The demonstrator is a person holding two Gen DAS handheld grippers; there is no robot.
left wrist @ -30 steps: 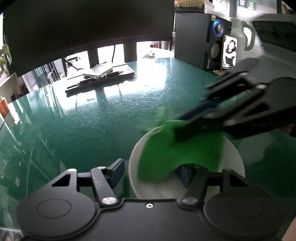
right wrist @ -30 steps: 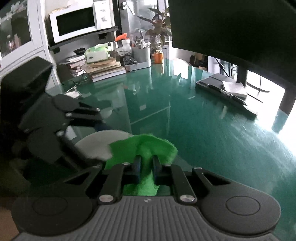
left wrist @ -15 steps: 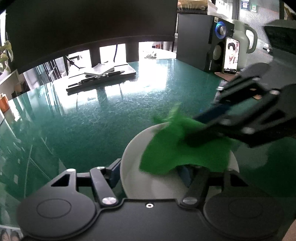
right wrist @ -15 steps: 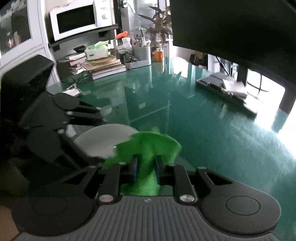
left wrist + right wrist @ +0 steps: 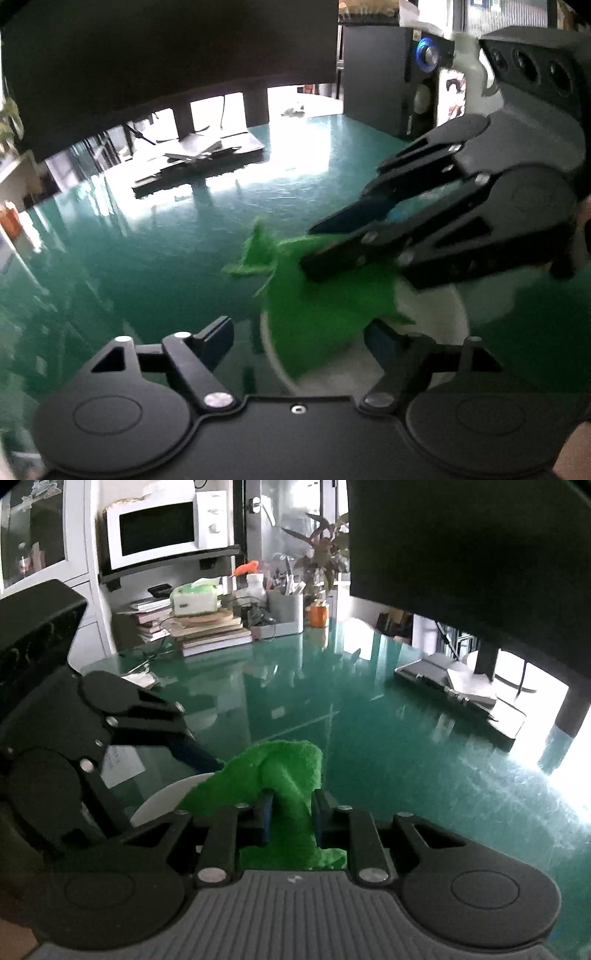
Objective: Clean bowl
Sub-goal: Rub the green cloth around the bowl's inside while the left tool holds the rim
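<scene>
Left wrist: right claw clenched on green cloth for wiping bowl; left claw opening, seemingly releasing rim at 6 o'clock.

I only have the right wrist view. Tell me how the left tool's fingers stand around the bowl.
Observer: The left tool is opening. One finger stands outside the bowl, clear of its rim, and the other is over the inside.
Operator: Report how much of the bowl the cloth covers.
Observer: In the left wrist view, the cloth drapes over the side of the bowl towards the picture's left. The other side shows bare white.
Operator: Say what stands behind the right tool.
Observer: Beyond the right tool, at the table's far edge, there is a black speaker with a blue-lit knob.
</scene>
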